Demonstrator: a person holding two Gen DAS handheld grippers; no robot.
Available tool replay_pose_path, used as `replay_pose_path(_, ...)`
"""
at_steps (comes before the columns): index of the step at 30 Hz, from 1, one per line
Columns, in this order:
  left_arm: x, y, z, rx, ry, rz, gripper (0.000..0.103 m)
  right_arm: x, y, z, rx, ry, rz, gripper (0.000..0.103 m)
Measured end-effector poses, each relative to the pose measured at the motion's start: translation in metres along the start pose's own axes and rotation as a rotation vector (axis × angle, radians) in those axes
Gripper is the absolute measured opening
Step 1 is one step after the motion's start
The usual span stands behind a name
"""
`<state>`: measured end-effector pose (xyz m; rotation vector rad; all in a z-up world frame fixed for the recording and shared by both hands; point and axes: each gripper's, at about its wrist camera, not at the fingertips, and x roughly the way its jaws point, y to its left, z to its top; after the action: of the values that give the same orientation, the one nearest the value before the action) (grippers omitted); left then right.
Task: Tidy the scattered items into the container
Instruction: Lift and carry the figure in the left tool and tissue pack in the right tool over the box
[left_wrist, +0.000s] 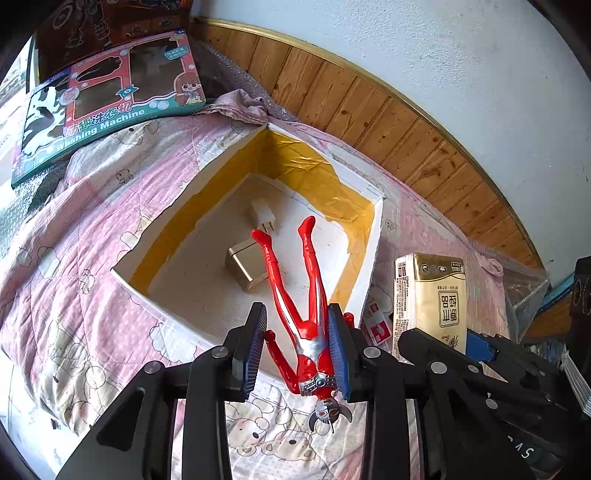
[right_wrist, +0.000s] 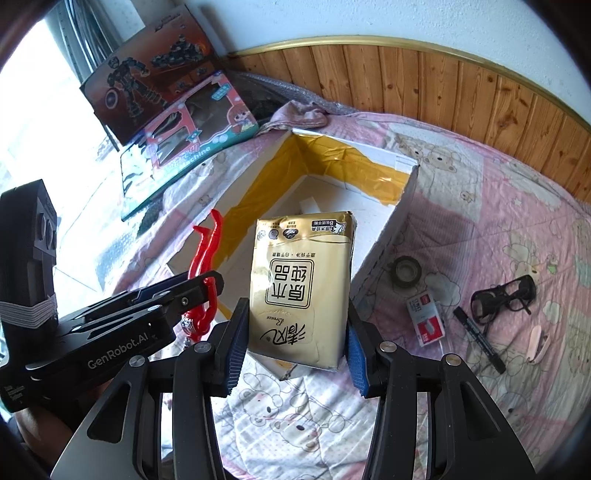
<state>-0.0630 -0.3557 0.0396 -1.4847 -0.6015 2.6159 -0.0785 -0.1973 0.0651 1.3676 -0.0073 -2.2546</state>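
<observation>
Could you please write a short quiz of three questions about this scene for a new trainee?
1. True or false: the left gripper holds the red toy figure.
2. What does the right gripper hold? A) gold tissue pack B) a cup C) a book
3. Name one item lying on the quilt outside the white box.

Key: 1 true; 2 A; 3 glasses, marker or tape roll.
</observation>
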Motion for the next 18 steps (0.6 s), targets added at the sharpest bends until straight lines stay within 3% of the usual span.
replay_pose_path(11, 0.003, 0.009, 0.021, -0.035, -0.008, 0.004, 0.034, 0.009, 0.006, 0.031, -0.032, -0.021, -0.002, 0.049)
replay_pose_path(18, 0.019, 0.003, 0.027, -0.042, 0.029, -0.008, 0.034, 0.012, -0.005, 0.057, -0.033, -0.04, -0.01, 0.049)
